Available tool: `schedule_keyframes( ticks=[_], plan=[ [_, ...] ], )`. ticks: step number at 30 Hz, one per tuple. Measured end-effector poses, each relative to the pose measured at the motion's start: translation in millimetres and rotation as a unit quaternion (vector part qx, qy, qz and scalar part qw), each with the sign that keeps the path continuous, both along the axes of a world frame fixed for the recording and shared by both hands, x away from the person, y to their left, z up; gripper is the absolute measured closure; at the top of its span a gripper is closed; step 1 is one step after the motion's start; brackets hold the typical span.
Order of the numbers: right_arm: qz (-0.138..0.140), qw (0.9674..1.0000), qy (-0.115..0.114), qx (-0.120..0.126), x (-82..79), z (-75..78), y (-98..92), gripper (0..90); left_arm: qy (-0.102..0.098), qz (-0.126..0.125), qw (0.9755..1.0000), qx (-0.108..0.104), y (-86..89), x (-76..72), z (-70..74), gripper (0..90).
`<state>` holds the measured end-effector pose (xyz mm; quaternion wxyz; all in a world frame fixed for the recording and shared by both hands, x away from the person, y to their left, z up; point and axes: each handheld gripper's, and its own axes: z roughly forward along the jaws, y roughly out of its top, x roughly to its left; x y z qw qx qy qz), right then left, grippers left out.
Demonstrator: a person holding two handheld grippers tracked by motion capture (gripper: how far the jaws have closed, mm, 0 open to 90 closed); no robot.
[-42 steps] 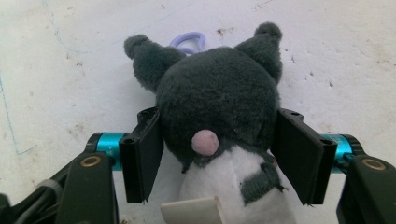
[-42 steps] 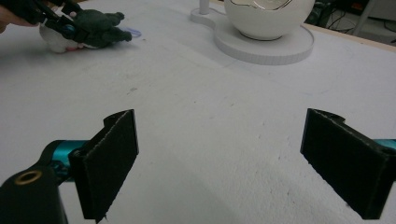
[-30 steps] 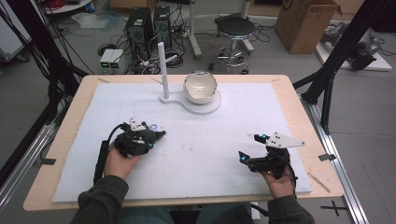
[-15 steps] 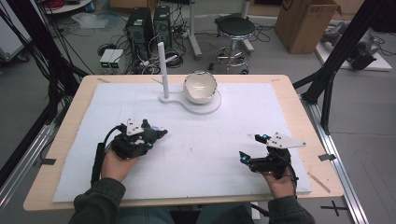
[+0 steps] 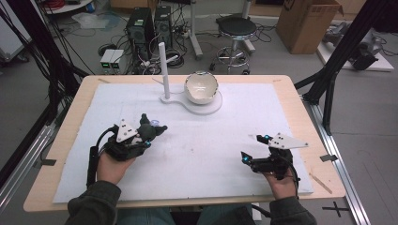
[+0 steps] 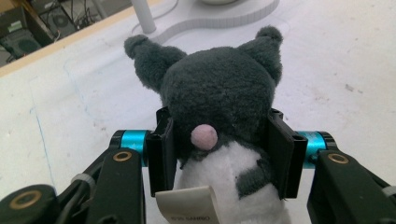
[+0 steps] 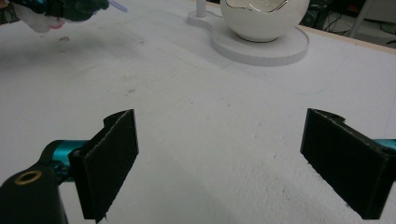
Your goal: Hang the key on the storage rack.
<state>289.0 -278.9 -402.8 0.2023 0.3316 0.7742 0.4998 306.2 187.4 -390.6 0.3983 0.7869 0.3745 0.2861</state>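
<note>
Your left tongs (image 6: 219, 149) are clamped on the plush toy (image 6: 219, 102), pads pressing both sides of its dark head just above the white body. The soft fill gives, so the jaws stand apart by the toy's width even though the grip is tight. They've just been closing those last few notches onto it. Pink nose and fabric tag face the camera, ears point away toward the stand, so you've got it from the front w/ the face toward you.

In the high view the toy (image 5: 151, 129) sits in the left tongs (image 5: 157, 131) over the left half of the surface (image 5: 211, 154), prob. just off the white mat, not resting on it. Hard to tell the exact clearance.

Right tongs (image 7: 224, 158) are wide open, nothing btw the pads, parked near the right front of the mat (image 5: 253, 161). Looks like a standby pose, keeping out of the way.

The bowl (image 5: 201, 87) sits on the white stand (image 5: 199, 104) at the far middle, next to the upright post (image 5: 162, 70). It's well apart from the toy. If the bowl's the target, you'd need a forward carry w/ enough height to clear its rim.
</note>
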Motion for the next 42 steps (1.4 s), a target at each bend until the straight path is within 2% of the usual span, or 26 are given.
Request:
schedule_keyframes(
  ticks=[9,15,16,19,24,28,32,42],
  plan=[
    [-0.001,1.0000,0.000,0.000,0.6,-0.7,-0.6,10.5,-0.022,0.003,0.9997,-0.011,-0.5,-1.9,4.2,51.0],
    [0.003,1.0000,0.001,-0.001,3.1,-1.8,1.5,10.5,-0.033,0.007,0.9989,-0.033,1.3,-1.1,7.7,51.0],
    [0.003,1.0000,0.001,-0.001,3.3,-1.8,1.4,10.5,-0.036,0.007,0.9984,-0.043,1.4,0.1,9.5,51.0],
    [0.000,1.0000,0.001,0.001,3.2,-1.7,0.3,10.5,-0.040,0.005,0.9980,-0.047,1.0,1.1,11.4,51.0],
    [0.000,1.0000,-0.001,0.002,3.1,-0.7,-0.1,10.5,-0.063,0.014,0.9954,-0.071,-2.1,2.1,14.0,51.1],
    [0.002,1.0000,-0.004,0.002,3.4,-0.4,0.5,10.5,-0.071,0.022,0.9937,-0.083,-3.3,4.8,14.6,51.2],
    [0.001,1.0000,-0.004,0.001,2.6,0.6,0.8,10.5,-0.072,0.027,0.9932,-0.087,-4.0,8.7,15.4,51.3],
    [0.002,1.0000,-0.003,0.001,4.0,0.0,2.1,10.5,-0.082,0.047,0.9900,-0.105,-5.3,22.2,19.0,51.4]
  ],
)
